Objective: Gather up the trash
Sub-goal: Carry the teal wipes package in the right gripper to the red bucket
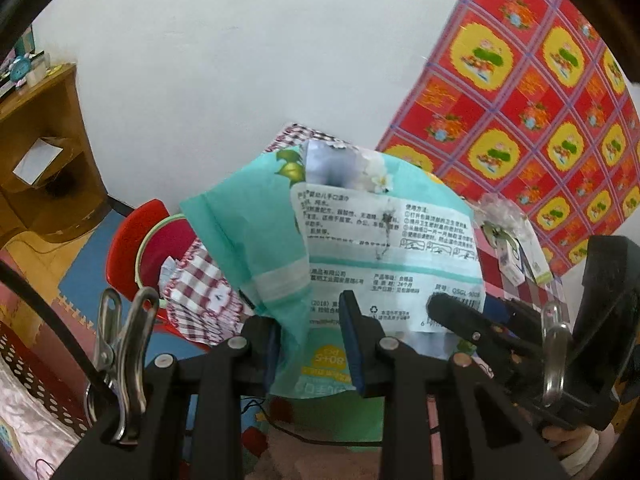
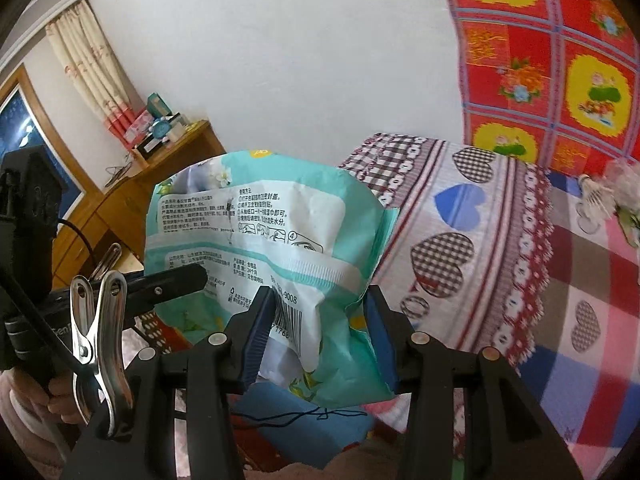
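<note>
Both claws grasp 1 teal wet-wipes wrapper (image 1: 360, 248), held up in the air between them. Left claw (image 1: 314, 344) pinches its lower left part; right claw (image 2: 320, 336) pinches its bottom edge, patterned bed (image 2: 520, 240) beyond, right.

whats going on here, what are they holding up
A person is working with a two-finger gripper in each hand, and both grip the same thing: a crumpled teal and white wet-wipe packet. The left gripper pinches one lower part of it, and the right gripper clamps a part near the barcode. The packet is held up in the air in front of a white wall, beside a table with a checked, heart-patterned cloth. A red chair stands below. No bin is in view.
</note>
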A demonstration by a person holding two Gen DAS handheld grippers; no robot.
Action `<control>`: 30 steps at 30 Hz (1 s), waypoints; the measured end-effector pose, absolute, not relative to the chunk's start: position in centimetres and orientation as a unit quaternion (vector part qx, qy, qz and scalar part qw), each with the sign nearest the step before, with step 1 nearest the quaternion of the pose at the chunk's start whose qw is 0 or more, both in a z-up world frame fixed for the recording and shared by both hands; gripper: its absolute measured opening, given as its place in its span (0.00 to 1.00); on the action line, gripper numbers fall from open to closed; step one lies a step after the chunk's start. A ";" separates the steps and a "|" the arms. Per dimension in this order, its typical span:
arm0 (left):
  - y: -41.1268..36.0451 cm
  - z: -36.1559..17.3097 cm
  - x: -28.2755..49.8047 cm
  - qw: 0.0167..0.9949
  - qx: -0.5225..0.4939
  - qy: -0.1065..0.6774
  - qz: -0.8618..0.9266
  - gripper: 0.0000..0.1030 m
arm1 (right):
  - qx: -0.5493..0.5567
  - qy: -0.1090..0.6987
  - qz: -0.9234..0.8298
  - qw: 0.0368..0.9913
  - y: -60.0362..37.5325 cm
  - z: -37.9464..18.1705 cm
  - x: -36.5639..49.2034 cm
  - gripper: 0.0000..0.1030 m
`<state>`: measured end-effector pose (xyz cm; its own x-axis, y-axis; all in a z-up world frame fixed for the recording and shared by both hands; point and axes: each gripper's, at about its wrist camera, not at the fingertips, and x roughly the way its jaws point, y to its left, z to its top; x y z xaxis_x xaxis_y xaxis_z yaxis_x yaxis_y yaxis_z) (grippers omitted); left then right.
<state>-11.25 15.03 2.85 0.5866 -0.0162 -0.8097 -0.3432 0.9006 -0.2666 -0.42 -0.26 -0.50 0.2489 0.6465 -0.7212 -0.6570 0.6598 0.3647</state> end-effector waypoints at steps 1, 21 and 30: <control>15.5 2.8 -11.1 0.867 -0.202 0.445 0.097 0.28 | -0.006 0.453 0.414 0.789 0.1 -0.6 -0.2 0.46; 23.8 1.3 -4.2 0.865 -0.186 0.441 0.150 0.28 | -0.022 0.469 0.438 0.767 10.2 -3.2 7.9 0.46; 26.6 -0.4 -3.0 0.853 -0.221 0.445 0.162 0.28 | -0.043 0.475 0.448 0.756 13.2 -4.1 9.0 0.46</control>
